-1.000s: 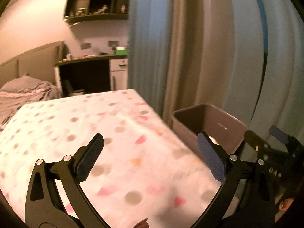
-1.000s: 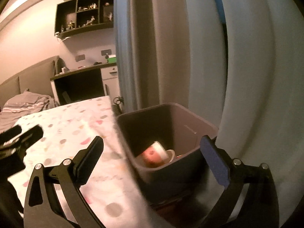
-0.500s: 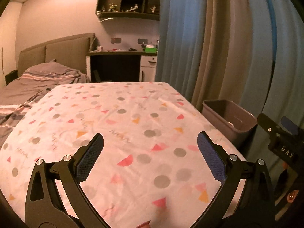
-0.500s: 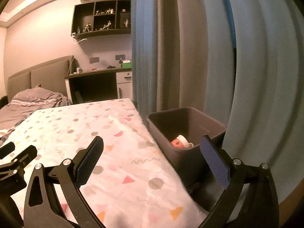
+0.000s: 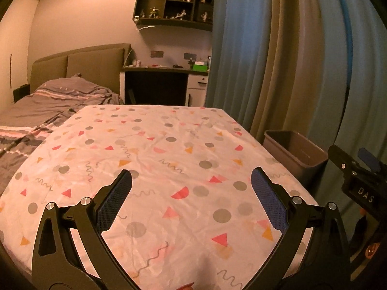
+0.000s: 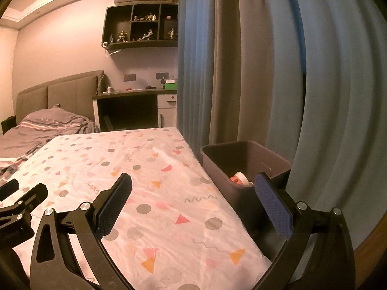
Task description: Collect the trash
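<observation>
Right now both sets of jaws are spread wide with nothing between them. The left gripper (image 5: 191, 191) hangs over the near part of the counter (image 5: 169, 145), which wears a cloth with dots and triangles. The right gripper (image 6: 193, 193) hangs over the near right edge of that same counter, close to the bin (image 6: 244, 164). I think they are held wide so they are ready to pick up the next thing.

The bin sits on the floor just to the right of the counter, by the curtain (image 6: 266, 72). That spot makes sense, because trash can be lifted off the edge and dropped straight in. A cup (image 6: 239, 178) with some red on it already lies down inside the bin.

I see no trash left on the cloth, so the job looks nearly done or done. Far off to the left is a bed (image 5: 48, 101) with a grey blanket.
</observation>
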The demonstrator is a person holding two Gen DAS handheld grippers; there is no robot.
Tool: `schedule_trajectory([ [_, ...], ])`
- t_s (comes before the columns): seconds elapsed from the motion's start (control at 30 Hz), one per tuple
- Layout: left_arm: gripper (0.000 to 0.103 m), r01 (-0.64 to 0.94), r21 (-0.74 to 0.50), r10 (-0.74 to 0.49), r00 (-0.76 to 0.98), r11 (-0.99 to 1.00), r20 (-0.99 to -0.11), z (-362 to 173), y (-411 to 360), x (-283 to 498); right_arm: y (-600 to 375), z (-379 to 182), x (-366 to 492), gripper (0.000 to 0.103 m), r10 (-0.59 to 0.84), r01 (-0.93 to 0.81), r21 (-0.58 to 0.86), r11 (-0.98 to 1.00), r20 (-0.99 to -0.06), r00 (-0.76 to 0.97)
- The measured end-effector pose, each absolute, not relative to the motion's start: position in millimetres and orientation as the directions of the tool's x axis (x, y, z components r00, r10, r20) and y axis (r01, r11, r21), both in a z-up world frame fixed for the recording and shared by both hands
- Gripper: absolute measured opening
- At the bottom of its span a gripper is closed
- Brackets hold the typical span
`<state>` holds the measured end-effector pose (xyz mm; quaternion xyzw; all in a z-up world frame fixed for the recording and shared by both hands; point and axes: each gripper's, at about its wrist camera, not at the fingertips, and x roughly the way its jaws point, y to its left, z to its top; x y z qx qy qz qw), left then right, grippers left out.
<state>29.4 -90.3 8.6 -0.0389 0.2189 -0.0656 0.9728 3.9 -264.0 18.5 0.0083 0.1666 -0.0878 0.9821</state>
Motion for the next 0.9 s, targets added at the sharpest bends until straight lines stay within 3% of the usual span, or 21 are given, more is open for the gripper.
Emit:
schedule_trajectory([
  [0.9,0.097,0.111,-0.11,-0.148,0.894,0.988,-0.422,10.2,-91.7,30.7,-260.5,19.6,4.2,0.097,-0.165,0.17,-0.015,0.985,-0.327,0.931],
])
